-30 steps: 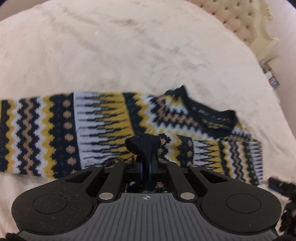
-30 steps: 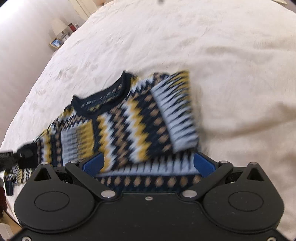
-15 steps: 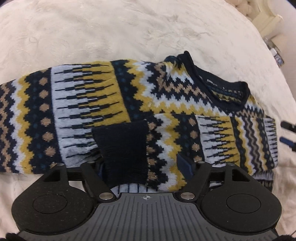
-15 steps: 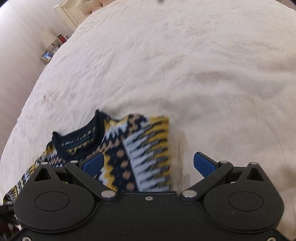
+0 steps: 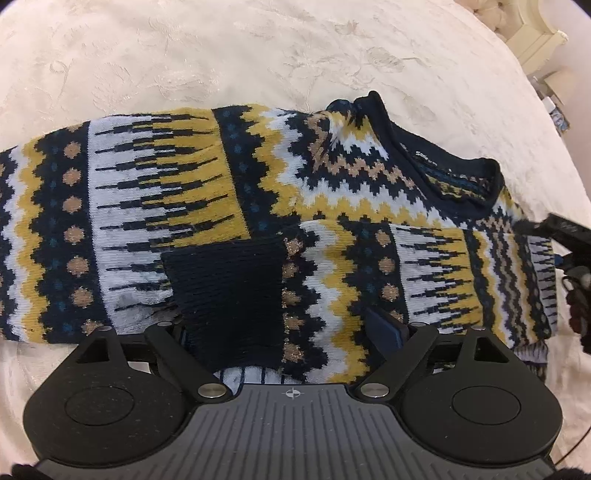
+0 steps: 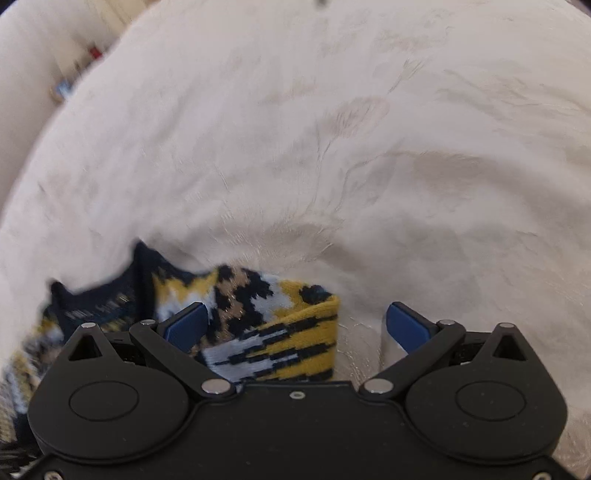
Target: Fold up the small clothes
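Observation:
A small knitted sweater (image 5: 258, 206) in navy, yellow, white and tan lies flat on the cream bedspread (image 5: 258, 48). Its navy collar (image 5: 458, 173) is at the right. One sleeve is folded across the body, and its navy cuff (image 5: 229, 291) lies just in front of my left gripper (image 5: 284, 328). That gripper is open and low over the cuff, holding nothing. My right gripper (image 6: 295, 325) is open and empty, over the shoulder edge of the sweater (image 6: 273, 332) beside the collar (image 6: 107, 295). It also shows at the right edge of the left wrist view (image 5: 569, 236).
The cream bedspread (image 6: 332, 147) fills most of both views. A tufted headboard and bed frame (image 5: 524, 29) stand at the far right in the left wrist view. Small items on a shelf (image 6: 70, 81) show blurred at the far left in the right wrist view.
My left gripper opened and let go of the navy cuff, which now lies flat on the sweater. My right gripper, open throughout, drew back toward the sweater's shoulder edge.

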{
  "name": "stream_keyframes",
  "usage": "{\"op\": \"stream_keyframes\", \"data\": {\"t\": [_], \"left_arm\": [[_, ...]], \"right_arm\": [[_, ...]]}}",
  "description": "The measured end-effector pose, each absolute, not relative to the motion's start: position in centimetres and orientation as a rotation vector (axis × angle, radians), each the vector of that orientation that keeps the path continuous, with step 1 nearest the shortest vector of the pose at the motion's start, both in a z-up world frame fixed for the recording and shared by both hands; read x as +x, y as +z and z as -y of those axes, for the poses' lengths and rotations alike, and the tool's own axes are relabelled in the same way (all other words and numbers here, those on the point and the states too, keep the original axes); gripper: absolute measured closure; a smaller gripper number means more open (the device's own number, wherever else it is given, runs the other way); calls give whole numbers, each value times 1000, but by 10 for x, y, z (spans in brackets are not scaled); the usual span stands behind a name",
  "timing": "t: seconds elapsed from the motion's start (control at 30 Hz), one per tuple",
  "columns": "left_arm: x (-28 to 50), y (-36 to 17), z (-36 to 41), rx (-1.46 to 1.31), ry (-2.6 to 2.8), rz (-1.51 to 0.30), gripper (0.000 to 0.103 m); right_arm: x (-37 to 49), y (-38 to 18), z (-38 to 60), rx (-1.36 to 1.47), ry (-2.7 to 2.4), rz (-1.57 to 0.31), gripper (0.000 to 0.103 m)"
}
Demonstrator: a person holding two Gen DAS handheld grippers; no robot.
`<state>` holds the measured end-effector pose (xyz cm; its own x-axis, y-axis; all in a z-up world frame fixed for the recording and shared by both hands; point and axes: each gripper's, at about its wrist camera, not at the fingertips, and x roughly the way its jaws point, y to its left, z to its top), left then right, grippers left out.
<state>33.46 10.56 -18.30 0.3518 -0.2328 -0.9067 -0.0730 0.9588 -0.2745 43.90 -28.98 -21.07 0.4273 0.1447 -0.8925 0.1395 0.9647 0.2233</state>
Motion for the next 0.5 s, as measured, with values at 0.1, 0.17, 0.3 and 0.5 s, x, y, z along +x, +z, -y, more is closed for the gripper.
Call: {"op": "stream_keyframes", "data": {"t": [0.1,0.17,0.3,0.5], "left_arm": [[335,-184,-106,-298,-110,-1211,13],[335,-184,-106,-302,-112,-1208,13],[332,-184,-108,-319,-114,-1192,12],[330,-184,-108,-315,-135,-1194,7]], "right_arm": [[440,-213,277,205,-34,-1140,0],[437,-212,276,212,-44,-1130,0],[429,-203,282,270,23,-1094,56],[423,-187,285,185,3,-1035,87]]}}
